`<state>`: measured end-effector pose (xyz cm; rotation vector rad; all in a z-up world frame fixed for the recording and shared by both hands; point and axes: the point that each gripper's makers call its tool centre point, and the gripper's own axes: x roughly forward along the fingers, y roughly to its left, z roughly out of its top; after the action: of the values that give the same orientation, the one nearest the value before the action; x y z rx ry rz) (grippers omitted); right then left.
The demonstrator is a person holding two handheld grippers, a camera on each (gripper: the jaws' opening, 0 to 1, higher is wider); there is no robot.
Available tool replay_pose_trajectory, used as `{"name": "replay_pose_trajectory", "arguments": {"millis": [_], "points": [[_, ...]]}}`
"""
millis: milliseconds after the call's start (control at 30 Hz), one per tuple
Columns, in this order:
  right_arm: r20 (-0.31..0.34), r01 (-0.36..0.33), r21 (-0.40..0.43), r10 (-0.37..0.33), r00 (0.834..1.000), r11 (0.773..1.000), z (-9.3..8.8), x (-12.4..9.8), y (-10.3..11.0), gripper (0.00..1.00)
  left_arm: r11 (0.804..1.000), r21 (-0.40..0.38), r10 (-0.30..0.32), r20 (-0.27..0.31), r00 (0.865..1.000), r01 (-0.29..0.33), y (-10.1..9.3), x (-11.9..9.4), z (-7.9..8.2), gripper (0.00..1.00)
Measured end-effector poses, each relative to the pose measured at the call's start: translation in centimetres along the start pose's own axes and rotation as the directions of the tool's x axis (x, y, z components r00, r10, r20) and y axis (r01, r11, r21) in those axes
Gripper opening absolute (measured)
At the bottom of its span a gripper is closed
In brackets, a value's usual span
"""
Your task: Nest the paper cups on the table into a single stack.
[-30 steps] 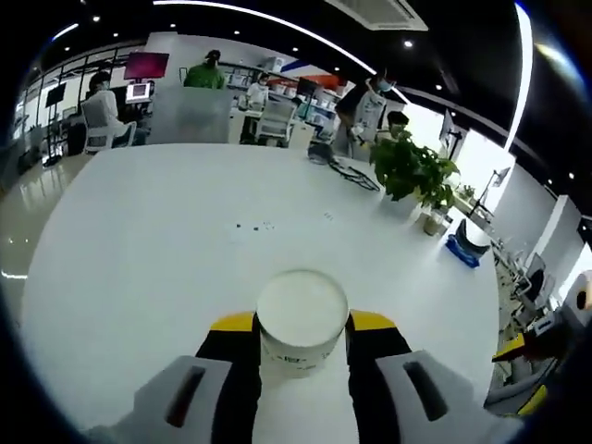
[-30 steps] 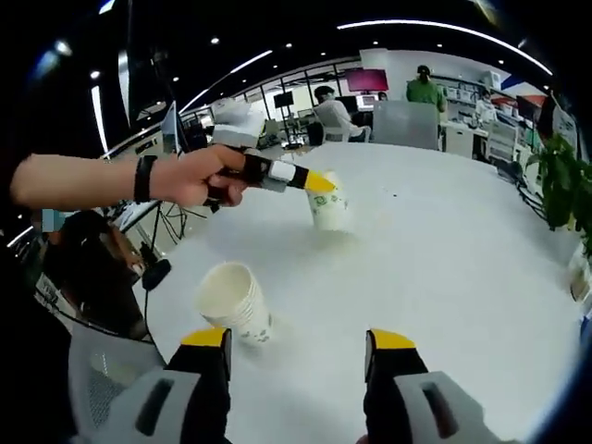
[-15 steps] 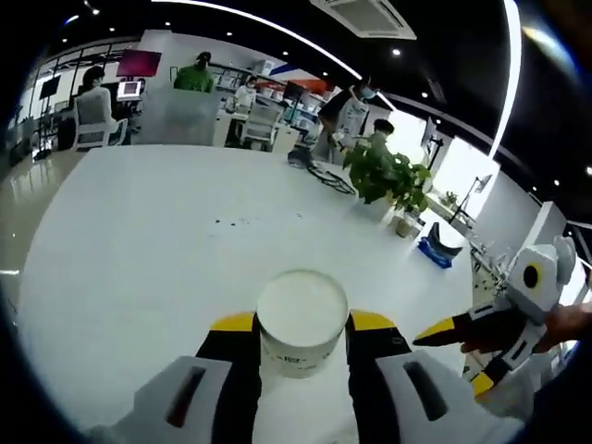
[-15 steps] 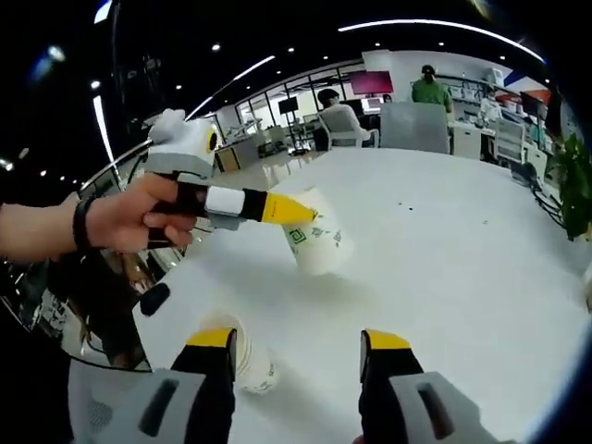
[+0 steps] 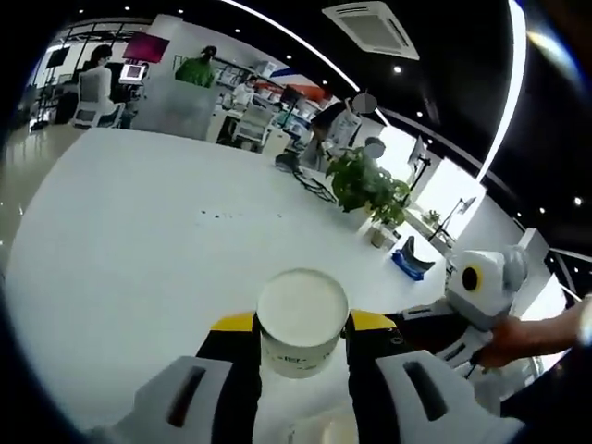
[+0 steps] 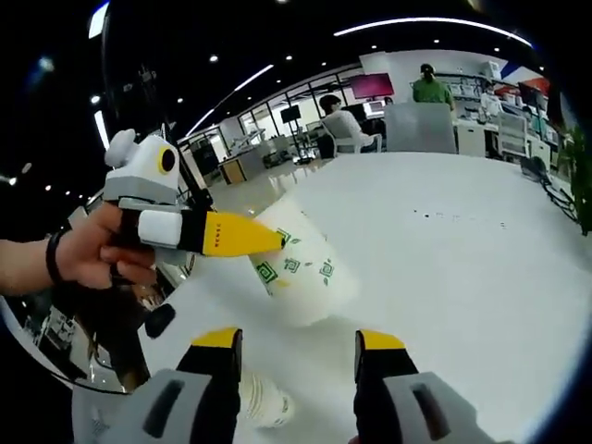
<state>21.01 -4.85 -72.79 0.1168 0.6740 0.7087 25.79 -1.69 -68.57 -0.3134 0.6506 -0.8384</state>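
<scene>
A white paper cup (image 5: 302, 310) with green print is held upright between the yellow-tipped jaws of my left gripper (image 5: 302, 324), its open mouth facing the camera. In the right gripper view that cup (image 6: 301, 268) hangs tilted above the white table (image 6: 481, 268), held by the left gripper (image 6: 227, 236) in a person's hand (image 6: 88, 264). Below it, a stack of nested cups (image 6: 264, 402) lies on its side between the jaws of my right gripper (image 6: 298, 344), which stands open. The right gripper (image 5: 435, 338) also enters the left gripper view from the right.
A potted plant (image 5: 365, 185), black cables (image 5: 310, 180) and a blue object (image 5: 407, 264) sit along the far right side of the table (image 5: 139, 240). People, chairs and desks stand beyond its far edge. The table's left edge runs close to the stack.
The left gripper has carried its cup toward the right gripper, tilting it, so it now hangs just above the lying stack. The right gripper has come into the left gripper view.
</scene>
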Motion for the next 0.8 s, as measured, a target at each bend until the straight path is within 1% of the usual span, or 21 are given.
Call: {"name": "replay_pose_trajectory", "arguments": {"millis": [33,67,100,167,233,300,367,400,433,467,500,567,600,700,800], "points": [[0.001,-0.003,0.002,0.003,1.000,1.000,0.1,0.1,0.1,0.46,1.000,-0.007,-0.002,0.000,1.000,0.002,0.2,0.0,0.0,0.34],[-0.001,-0.008,0.004,0.008,1.000,1.000,0.0,0.8,-0.2,0.46,1.000,-0.015,-0.002,0.000,1.000,0.002,0.3,0.0,-0.1,0.34],[-0.003,-0.011,0.005,0.011,1.000,1.000,-0.1,1.0,-0.2,0.46,0.999,-0.037,-0.005,0.006,1.000,0.006,0.4,-0.1,-0.1,0.34],[-0.005,-0.024,0.012,0.024,1.000,1.000,0.2,1.3,0.0,0.46,0.998,-0.060,-0.012,0.016,1.000,0.013,0.5,-0.3,-0.1,0.34],[0.000,-0.029,0.010,0.029,1.000,1.000,-0.1,1.8,0.1,0.44,0.998,-0.055,-0.008,0.013,1.000,0.009,0.6,-0.5,-0.2,0.34],[0.010,-0.039,0.006,0.039,0.999,0.999,0.0,1.6,0.7,0.43,0.999,-0.053,-0.009,0.010,1.000,0.009,0.6,-0.7,-0.3,0.34],[0.017,-0.046,0.005,0.046,0.999,0.999,0.4,1.7,0.6,0.42,0.998,-0.060,-0.013,0.010,1.000,0.013,0.6,-1.0,-0.4,0.34],[0.020,-0.049,0.007,0.049,0.999,0.999,0.1,2.4,0.3,0.40,0.998,-0.061,-0.014,0.010,1.000,0.014,0.5,-1.1,-0.4,0.34],[0.025,-0.051,0.012,0.051,0.998,0.999,0.1,2.6,0.2,0.38,0.998,-0.062,-0.015,0.010,1.000,0.016,0.5,-1.1,-0.4,0.34],[0.032,-0.058,0.018,0.058,0.998,0.998,0.2,2.3,0.7,0.35,0.998,-0.064,-0.017,0.009,1.000,0.017,0.4,-1.1,-0.4,0.34],[0.048,-0.077,0.025,0.076,0.996,0.997,0.3,1.8,1.7,0.31,0.998,-0.065,-0.019,0.008,1.000,0.020,0.4,-1.1,-0.5,0.34],[0.048,-0.070,0.024,0.069,0.996,0.997,0.6,1.7,1.4,0.31,0.997,-0.067,-0.021,0.011,1.000,0.021,0.4,-1.2,-0.6,0.33],[0.051,-0.065,0.023,0.064,0.997,0.998,0.2,2.1,1.1,0.30,0.997,-0.071,-0.021,0.010,1.000,0.022,0.4,-1.2,-0.6,0.34],[0.059,-0.059,0.035,0.057,0.997,0.998,0.2,2.0,0.1,0.24,0.996,-0.078,-0.031,0.005,0.999,0.032,0.2,-1.3,-1.0,0.34],[0.077,-0.061,0.047,0.057,0.995,0.997,0.1,1.2,0.7,0.22,0.996,-0.085,-0.039,0.005,0.999,0.039,0.1,-1.3,-1.2,0.34]]}}
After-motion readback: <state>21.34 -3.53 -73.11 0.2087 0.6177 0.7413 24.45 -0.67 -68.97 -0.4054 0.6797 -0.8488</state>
